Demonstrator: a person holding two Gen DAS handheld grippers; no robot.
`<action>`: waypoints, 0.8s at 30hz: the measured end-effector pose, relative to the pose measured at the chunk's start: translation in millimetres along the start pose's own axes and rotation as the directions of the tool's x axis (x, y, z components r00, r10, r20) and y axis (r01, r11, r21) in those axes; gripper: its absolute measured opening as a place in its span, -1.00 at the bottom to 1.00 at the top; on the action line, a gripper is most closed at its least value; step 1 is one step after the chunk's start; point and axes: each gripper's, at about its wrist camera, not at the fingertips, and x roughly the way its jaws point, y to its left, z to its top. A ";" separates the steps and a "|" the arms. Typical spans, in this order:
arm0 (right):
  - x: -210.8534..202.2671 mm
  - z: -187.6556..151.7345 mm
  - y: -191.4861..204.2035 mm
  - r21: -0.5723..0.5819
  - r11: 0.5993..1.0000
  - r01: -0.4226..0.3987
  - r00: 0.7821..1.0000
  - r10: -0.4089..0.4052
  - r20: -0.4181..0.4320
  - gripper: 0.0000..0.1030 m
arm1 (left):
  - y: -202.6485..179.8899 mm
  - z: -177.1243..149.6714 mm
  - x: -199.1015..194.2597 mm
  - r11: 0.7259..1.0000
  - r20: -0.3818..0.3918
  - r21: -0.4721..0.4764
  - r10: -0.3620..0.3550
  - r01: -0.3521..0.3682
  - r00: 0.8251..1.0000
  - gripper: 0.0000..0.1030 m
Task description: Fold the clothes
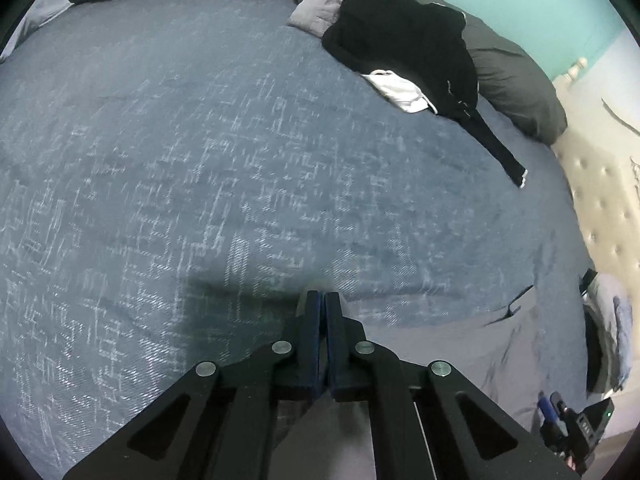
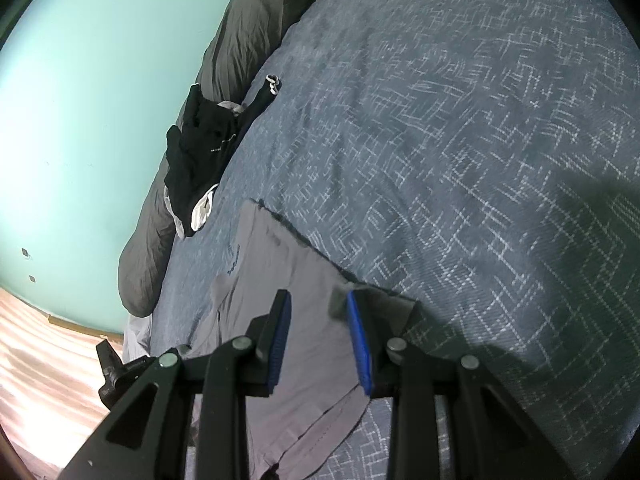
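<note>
I had the grey garment (image 2: 280, 280) spread flat on the blue bedspread (image 1: 200, 160) near the bed's edge, ready for a fold; my left gripper (image 1: 323, 300) was pressed together at its hem, though I could not tell whether cloth was pinched; my right gripper (image 2: 318, 308) hung spread over it, gripping nothing; the black clothes (image 1: 404, 36) waited against the dark pillows (image 1: 516, 80), their shapes hard to make out.
</note>
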 end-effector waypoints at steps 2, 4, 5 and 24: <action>0.0 0.2 -0.4 0.002 1.000 -0.001 1.000 0.001 -0.002 -0.44 | 9.5 -5.7 -4.8 1.000 -0.001 -0.014 0.001 -0.001 1.000 -0.92; -0.5 0.4 -0.6 0.002 1.000 -0.002 1.000 0.002 -0.002 -0.44 | 22.3 -14.7 -13.0 0.999 0.000 -0.034 -0.008 0.008 1.000 -0.89; -0.7 0.2 -0.1 0.002 1.000 -0.003 1.000 0.003 -0.001 -0.44 | 28.0 -19.8 -17.1 0.999 -0.002 -0.038 -0.006 0.006 1.000 -0.83; 2.7 -2.6 4.7 0.000 1.000 -0.013 1.000 0.013 -0.010 -0.44 | 57.7 -108.2 -45.6 0.999 -0.105 0.010 -0.032 0.033 0.994 -0.77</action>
